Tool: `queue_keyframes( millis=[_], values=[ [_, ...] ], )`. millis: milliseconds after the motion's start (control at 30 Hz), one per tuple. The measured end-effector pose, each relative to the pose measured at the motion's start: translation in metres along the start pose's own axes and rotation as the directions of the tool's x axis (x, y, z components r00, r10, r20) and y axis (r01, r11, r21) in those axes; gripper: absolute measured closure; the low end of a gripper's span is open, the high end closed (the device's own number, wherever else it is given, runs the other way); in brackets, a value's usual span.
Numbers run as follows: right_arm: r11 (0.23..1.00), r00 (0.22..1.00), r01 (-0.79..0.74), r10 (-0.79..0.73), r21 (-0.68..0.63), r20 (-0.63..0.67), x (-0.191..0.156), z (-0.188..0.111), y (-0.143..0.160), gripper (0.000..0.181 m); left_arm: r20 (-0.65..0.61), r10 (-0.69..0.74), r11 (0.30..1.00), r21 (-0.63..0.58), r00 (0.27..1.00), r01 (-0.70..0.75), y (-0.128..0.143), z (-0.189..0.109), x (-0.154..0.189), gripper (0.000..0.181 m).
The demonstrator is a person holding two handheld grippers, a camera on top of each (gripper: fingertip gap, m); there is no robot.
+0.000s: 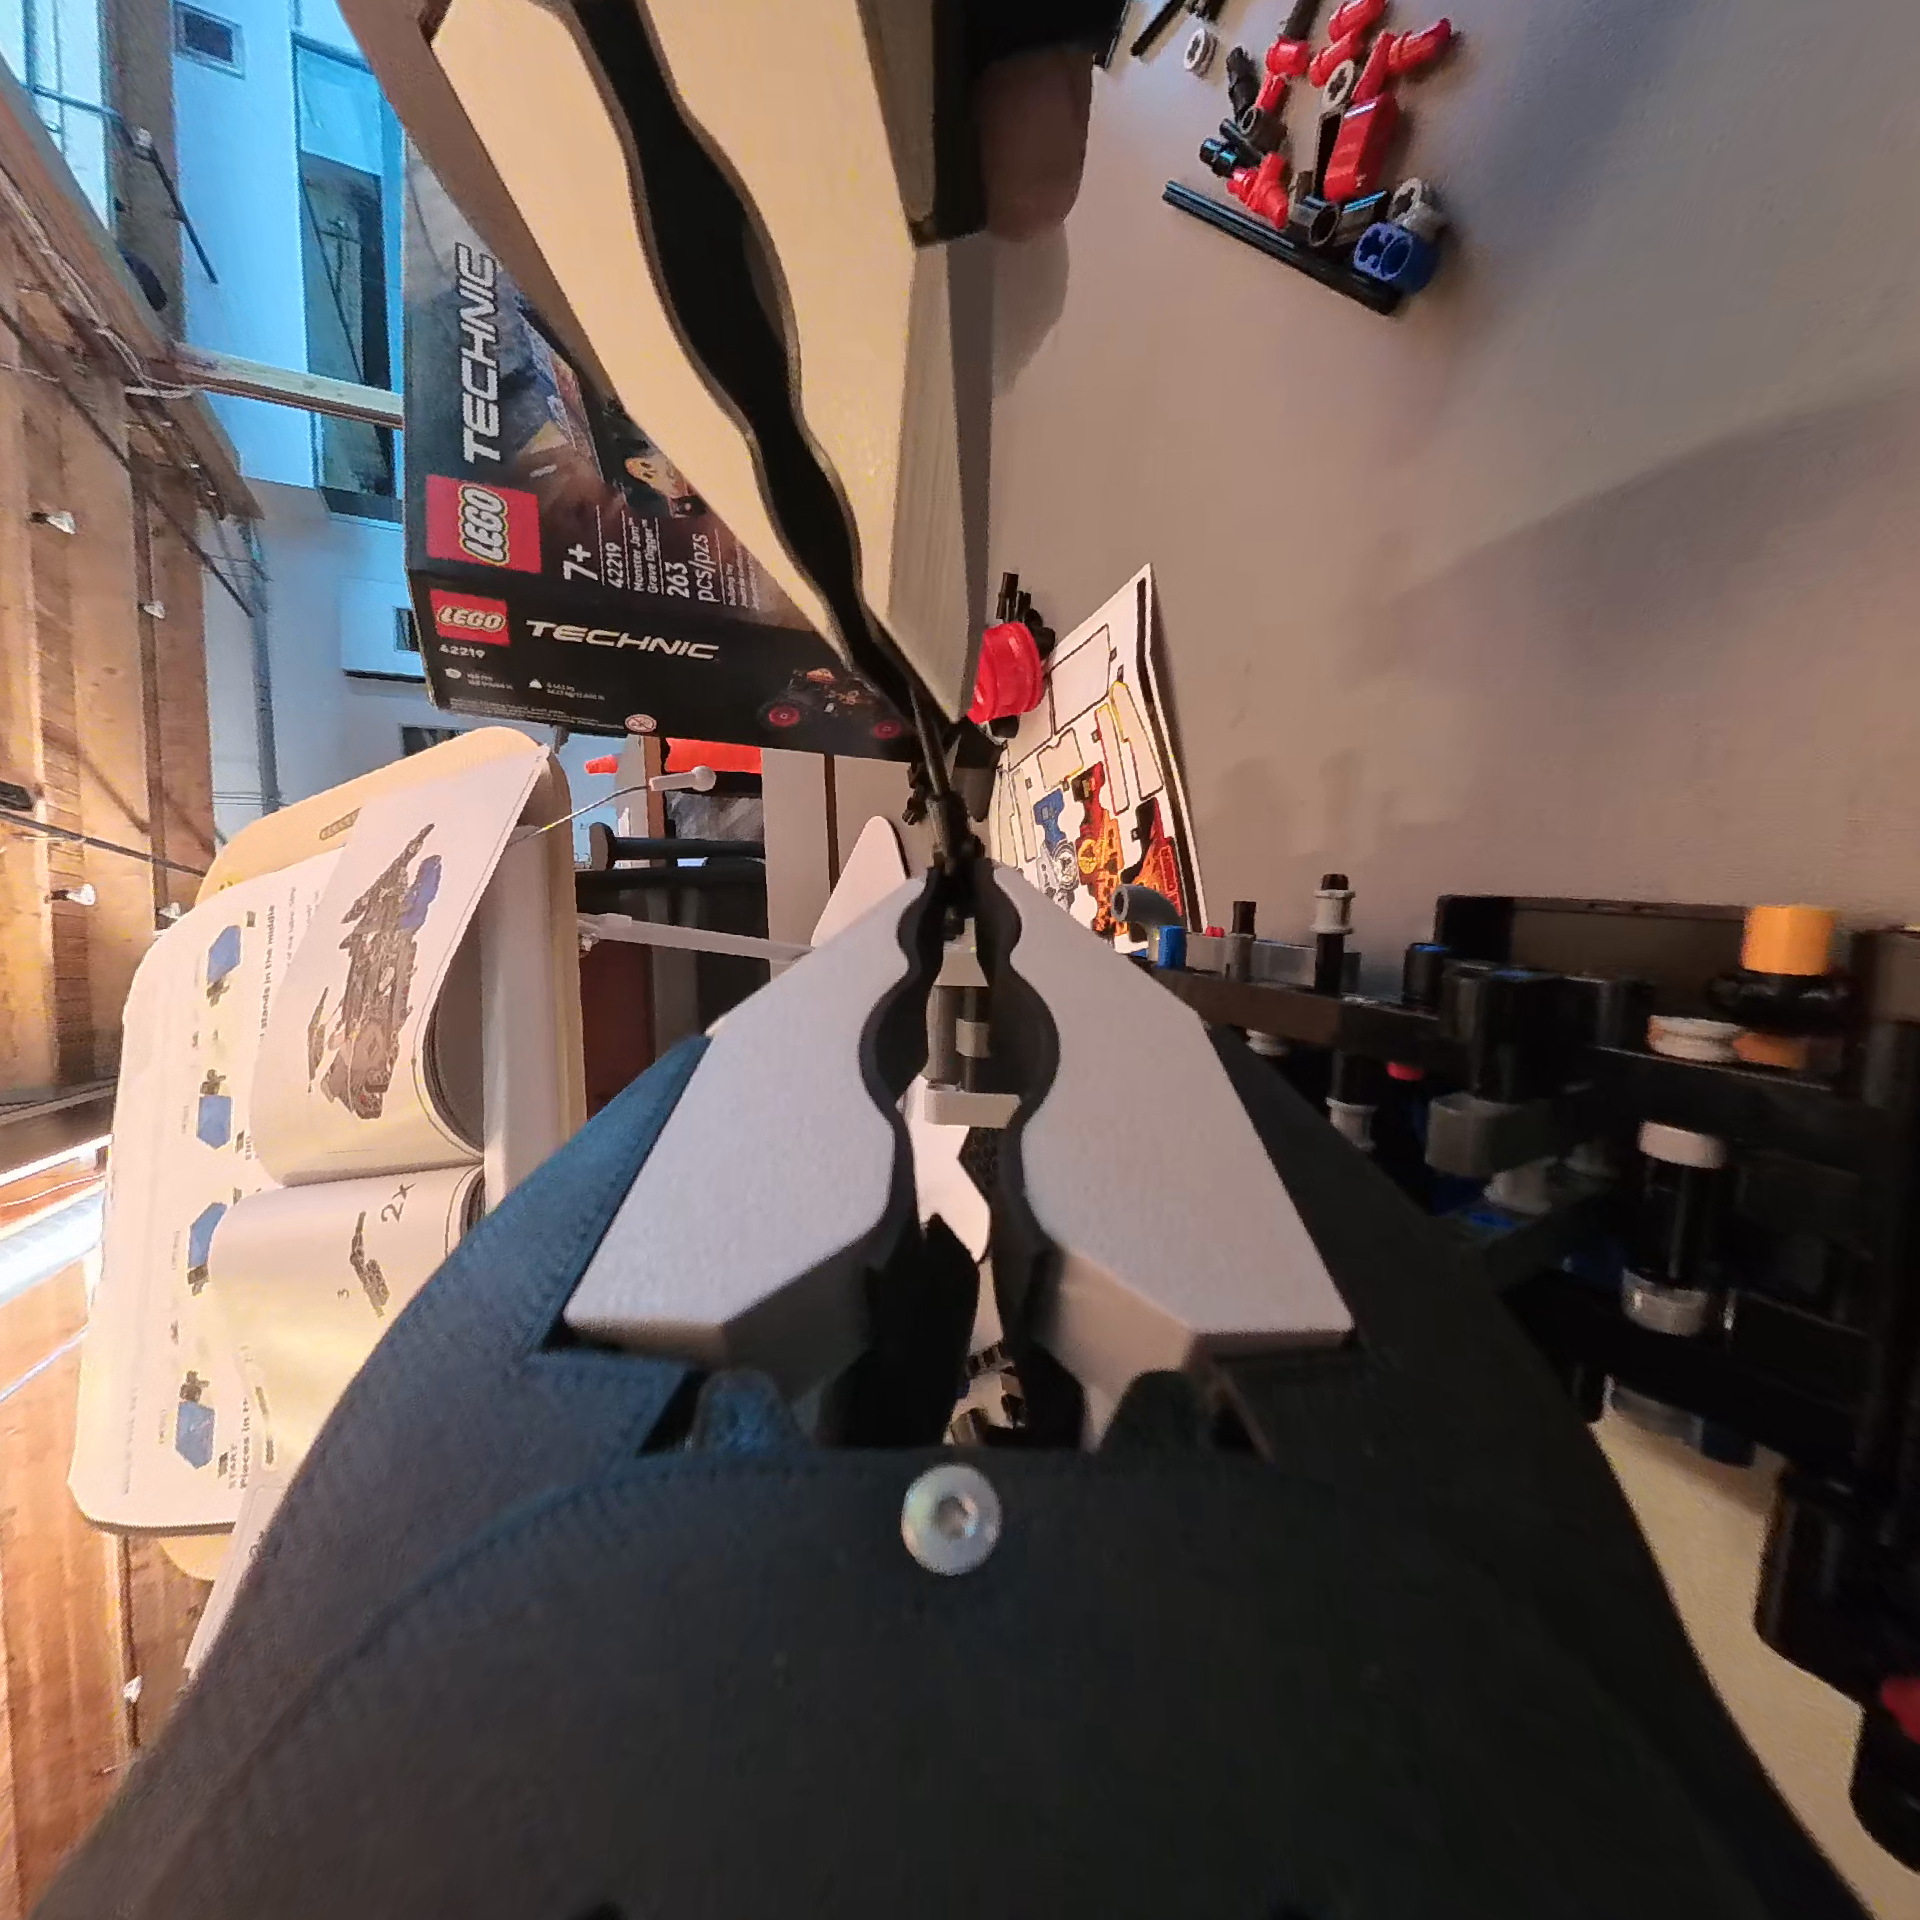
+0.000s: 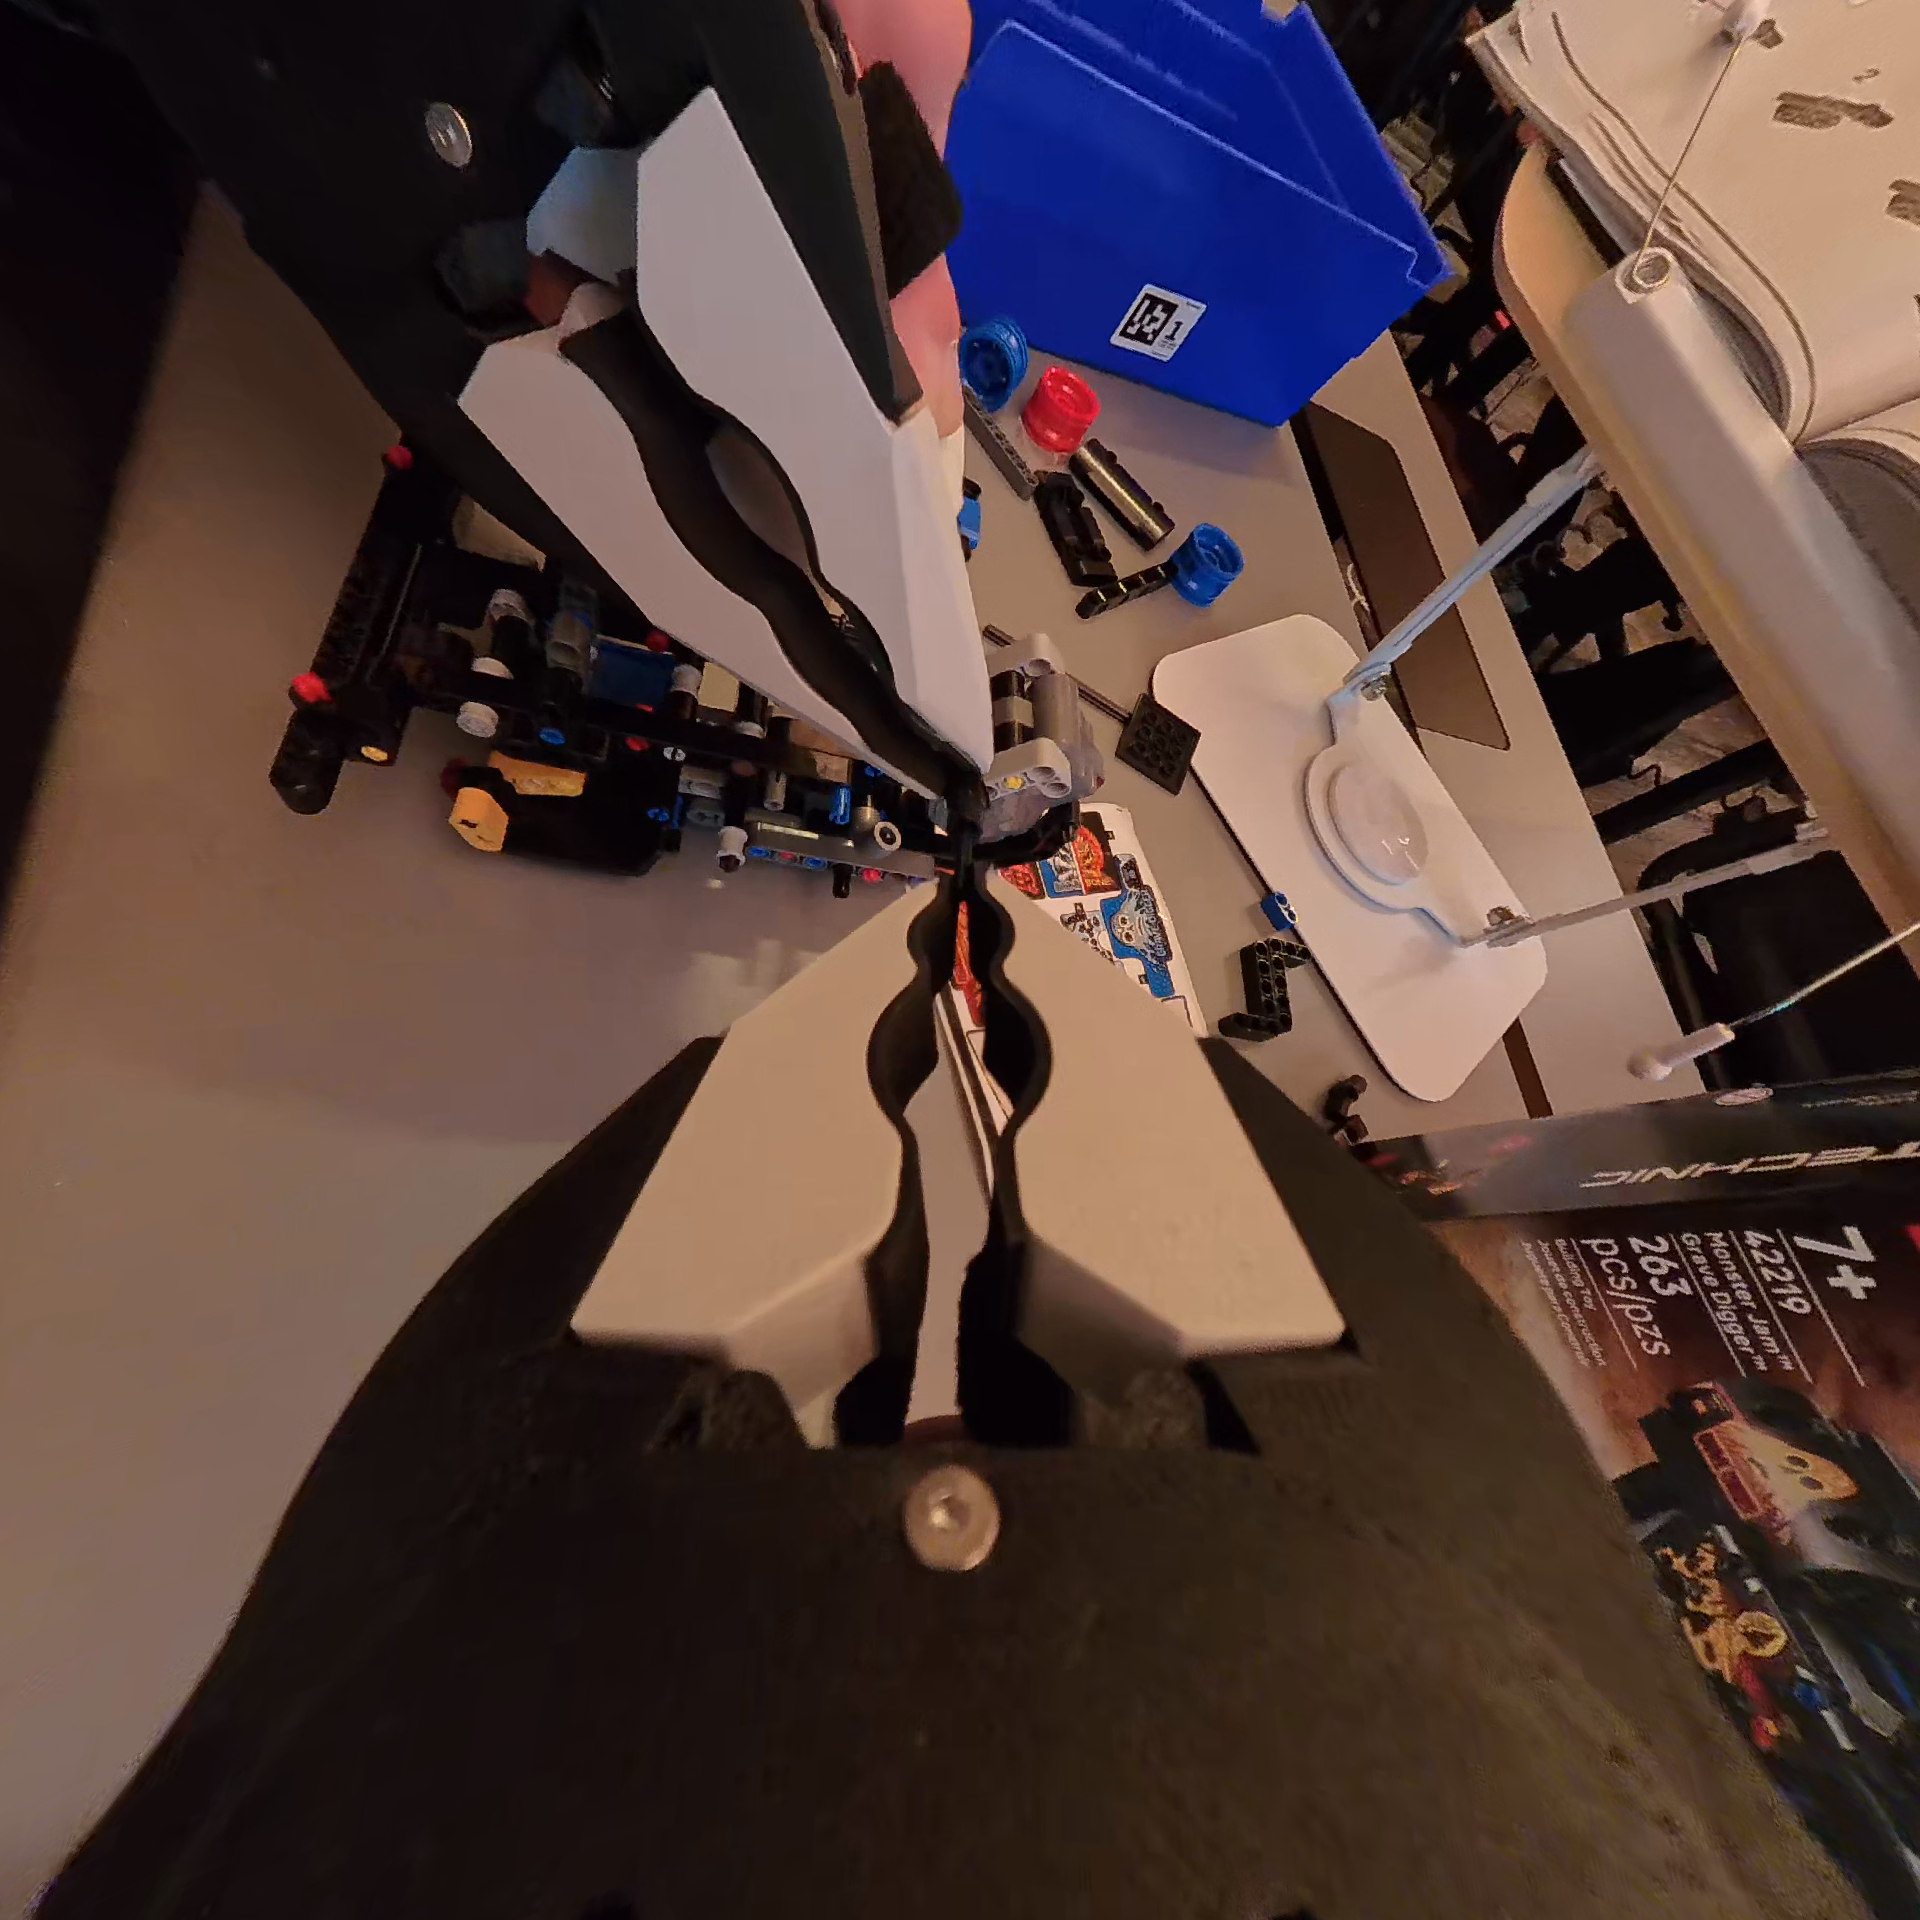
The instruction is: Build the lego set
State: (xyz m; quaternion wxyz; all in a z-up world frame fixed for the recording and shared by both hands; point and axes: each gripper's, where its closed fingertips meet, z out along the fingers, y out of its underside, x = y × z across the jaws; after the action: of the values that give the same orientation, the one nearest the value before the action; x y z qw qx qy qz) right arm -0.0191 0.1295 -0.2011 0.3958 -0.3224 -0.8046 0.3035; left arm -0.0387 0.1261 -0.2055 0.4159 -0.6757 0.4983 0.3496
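On the grey table (image 2: 208, 1039), both grippers meet tip to tip: left gripper (image 1: 951, 904) clamps a grey subassembly (image 1: 961, 1049), right gripper (image 2: 961, 883) pinches a thin black axle (image 1: 940, 790) in line with it.

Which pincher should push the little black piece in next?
Probably right: the right gripper pinches the black piece right at the grey sub-assembly; the left gripper is busy clamping that.
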Motion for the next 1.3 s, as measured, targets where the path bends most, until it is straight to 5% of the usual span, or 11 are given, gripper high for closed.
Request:
queue_keyframes(
  millis=[733, 1300],
  values=[
    [1.000, 1.000, 0.004, -0.004, -0.028, -0.008, -0.001, 0.004, 0.004, 0.181, -0.010, 0.009, 1.000, -0.025, 1.000, -0.009, -0.004, 0.002, 0.005, 0.179],
    [0.997, 0.997, -0.066, 0.065, 0.034, 0.047, -0.006, 0.014, 0.003, 0.181, -0.166, -0.203, 0.977, 0.027, 0.965, 0.210, -0.002, 0.000, 0.015, 0.166]
  ],
)
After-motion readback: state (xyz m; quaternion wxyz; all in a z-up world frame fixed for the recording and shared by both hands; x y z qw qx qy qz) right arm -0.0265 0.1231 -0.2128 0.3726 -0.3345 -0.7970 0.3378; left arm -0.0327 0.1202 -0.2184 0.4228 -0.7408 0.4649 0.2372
